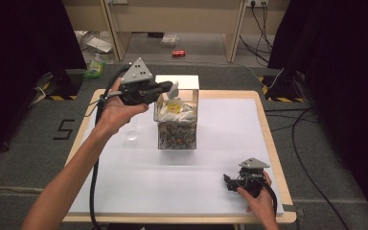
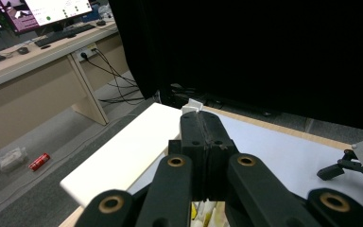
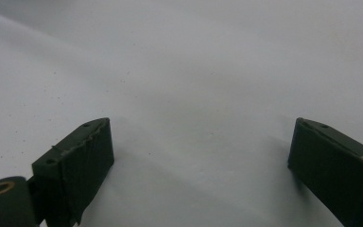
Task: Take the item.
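Observation:
My left gripper (image 1: 168, 87) hovers over the top of a clear box (image 1: 177, 136), its jaws level and pointing right. It is shut on a small white packet (image 1: 174, 89). In the left gripper view a corner of that packet (image 2: 192, 106) pokes out past the closed jaw tips of the left gripper (image 2: 202, 116). The box holds several white packets (image 1: 184, 114) on top of a layer of mixed small items. My right gripper (image 1: 227, 181) rests low at the table's front right. Its jaws stand wide apart in the right gripper view (image 3: 201, 151), with bare white table between them.
A white lid (image 1: 184, 81) lies behind the box. A small clear cup (image 1: 132, 134) stands left of it on the white table sheet (image 1: 220, 143). Black curtains flank the table. Cables trail on the floor at the right, and a red can (image 1: 178, 53) lies beyond.

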